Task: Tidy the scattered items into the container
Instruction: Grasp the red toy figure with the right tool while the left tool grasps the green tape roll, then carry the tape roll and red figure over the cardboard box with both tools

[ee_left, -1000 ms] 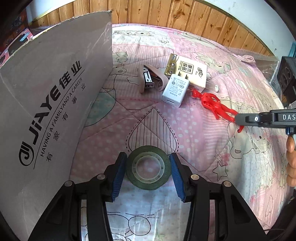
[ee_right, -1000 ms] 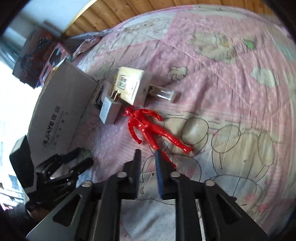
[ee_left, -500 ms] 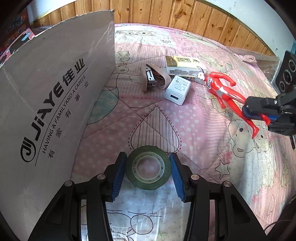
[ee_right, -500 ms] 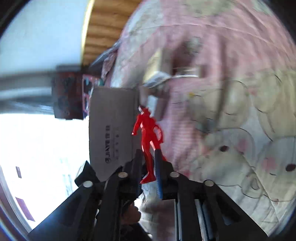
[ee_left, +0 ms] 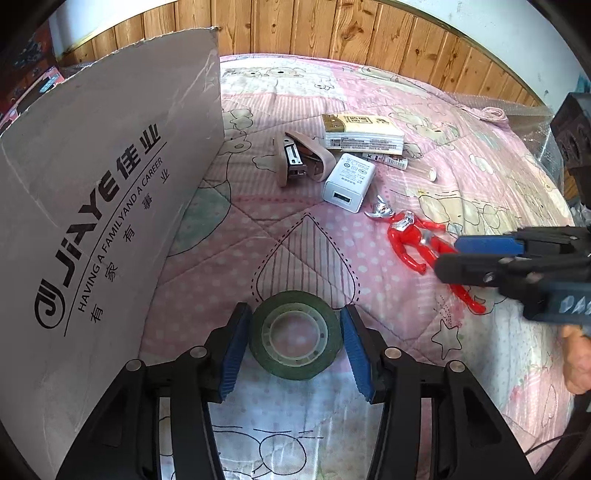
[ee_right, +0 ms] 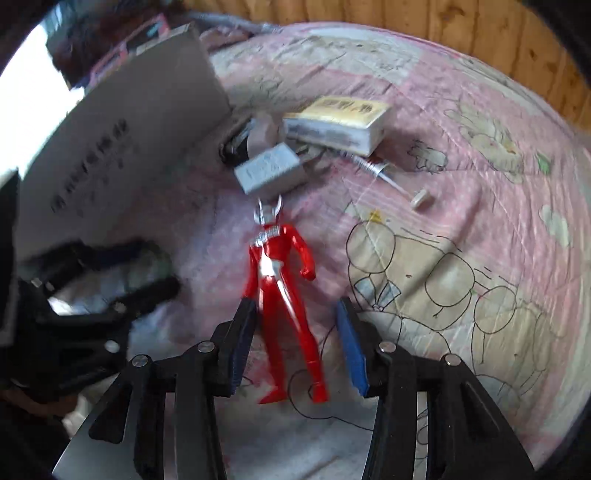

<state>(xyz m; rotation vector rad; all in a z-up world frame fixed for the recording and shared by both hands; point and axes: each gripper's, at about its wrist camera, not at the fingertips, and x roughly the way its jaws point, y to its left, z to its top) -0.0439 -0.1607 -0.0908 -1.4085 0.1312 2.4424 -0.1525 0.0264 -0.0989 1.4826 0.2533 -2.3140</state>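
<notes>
Both blue-padded fingers of the left gripper (ee_left: 294,338) stand spread on either side of a flat-lying green roll of adhesive tape with a clear core (ee_left: 294,334); the pads sit just beside its rim, and contact cannot be confirmed. Over on the right gripper (ee_right: 300,341), the fingers are parted wide, with the legs of a glossy red-and-silver plastic hero figure (ee_right: 281,291) lying between them on the pink cartoon-print quilt (ee_left: 369,96); neither pad touches the toy. From the left wrist view, that gripper reaches in from the right edge over the figure's legs, and part of a hand (ee_left: 578,356) shows below it.

Beyond the figure's head lies a white rectangular USB charger (ee_left: 349,181), just beside a tan stapler lying open (ee_left: 299,162). A cream-and-gold packet of tissues (ee_left: 362,133) rests behind the charger, and a thin clear tube with a pale cap (ee_left: 402,164) lies at its right.

A grey cardboard box wall printed with "JiAYE" and "HAVING A FAMILY AND A CAREER" (ee_left: 99,221) rises at the left, near the tape and stapler. Its inside is not visible. Wooden panelling (ee_left: 332,29) backs the bed.
</notes>
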